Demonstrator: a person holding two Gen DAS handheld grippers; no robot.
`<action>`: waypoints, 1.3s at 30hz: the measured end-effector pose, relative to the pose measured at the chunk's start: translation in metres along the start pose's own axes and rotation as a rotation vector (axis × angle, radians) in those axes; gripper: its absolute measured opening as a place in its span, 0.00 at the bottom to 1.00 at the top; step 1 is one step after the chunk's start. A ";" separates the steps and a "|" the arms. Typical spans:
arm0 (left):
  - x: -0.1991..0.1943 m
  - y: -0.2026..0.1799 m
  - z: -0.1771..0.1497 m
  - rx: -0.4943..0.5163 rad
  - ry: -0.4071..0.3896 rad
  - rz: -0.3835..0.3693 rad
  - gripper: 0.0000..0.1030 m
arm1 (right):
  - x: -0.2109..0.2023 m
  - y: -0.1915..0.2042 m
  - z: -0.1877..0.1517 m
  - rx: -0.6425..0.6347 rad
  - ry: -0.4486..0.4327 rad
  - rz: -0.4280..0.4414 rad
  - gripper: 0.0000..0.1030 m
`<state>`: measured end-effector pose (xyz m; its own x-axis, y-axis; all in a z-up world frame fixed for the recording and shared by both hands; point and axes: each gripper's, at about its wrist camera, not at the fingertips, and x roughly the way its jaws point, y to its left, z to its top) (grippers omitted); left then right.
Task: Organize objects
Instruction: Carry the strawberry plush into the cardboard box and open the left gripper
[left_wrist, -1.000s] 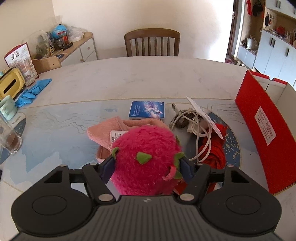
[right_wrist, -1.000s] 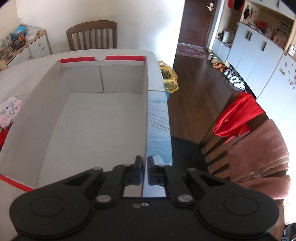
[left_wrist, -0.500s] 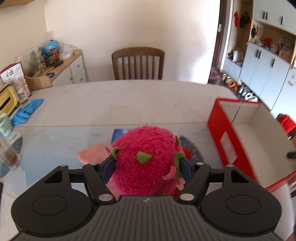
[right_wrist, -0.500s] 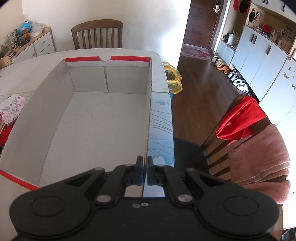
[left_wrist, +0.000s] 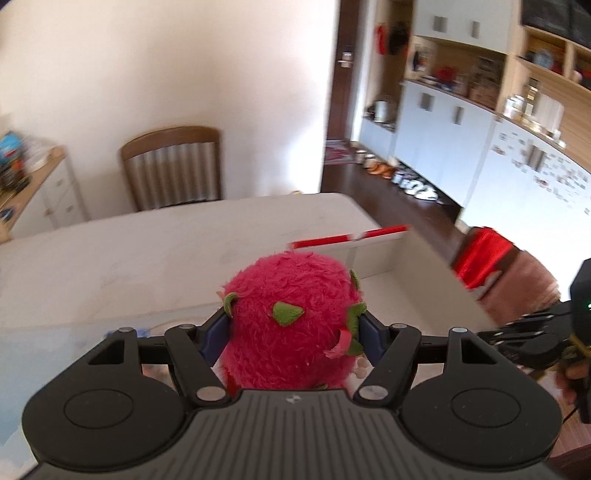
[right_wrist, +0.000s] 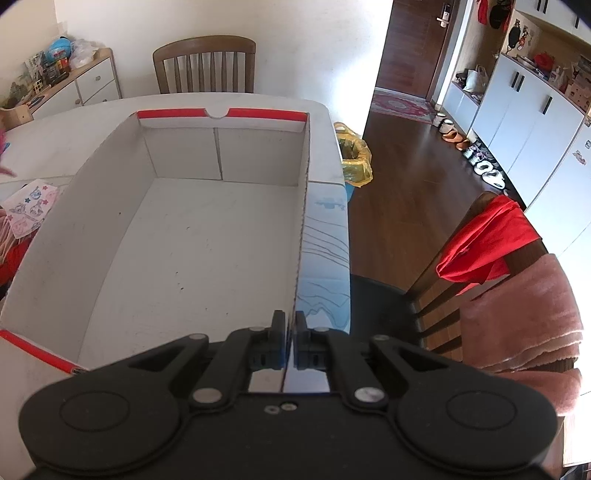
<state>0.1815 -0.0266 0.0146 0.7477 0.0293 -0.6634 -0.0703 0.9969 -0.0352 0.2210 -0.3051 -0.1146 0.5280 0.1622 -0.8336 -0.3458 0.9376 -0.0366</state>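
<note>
The cardboard box (right_wrist: 192, 236) is bare inside, so sorting has barely begun — the left gripper (left_wrist: 291, 328), jaws wide, clamps the dragon-fruit plush (left_wrist: 291, 317) in the air beside it, while the right gripper (right_wrist: 290, 332) pinches the box's wall.

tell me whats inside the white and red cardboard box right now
The cardboard box holds nothing: its visible white floor is bare except small dark specks. The right gripper, shut on the box wall, hides the nearest corner.
</note>
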 end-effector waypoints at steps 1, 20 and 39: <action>0.004 -0.009 0.004 0.015 0.001 -0.011 0.69 | 0.000 0.000 0.000 -0.001 0.000 0.001 0.03; 0.127 -0.117 -0.002 0.187 0.187 -0.102 0.69 | 0.002 -0.004 0.002 -0.019 0.006 0.020 0.04; 0.186 -0.137 -0.033 0.264 0.404 -0.110 0.74 | 0.004 -0.005 0.004 -0.036 0.018 0.030 0.04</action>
<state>0.3087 -0.1599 -0.1286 0.4221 -0.0561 -0.9048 0.2037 0.9784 0.0344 0.2279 -0.3077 -0.1156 0.5032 0.1838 -0.8444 -0.3887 0.9208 -0.0312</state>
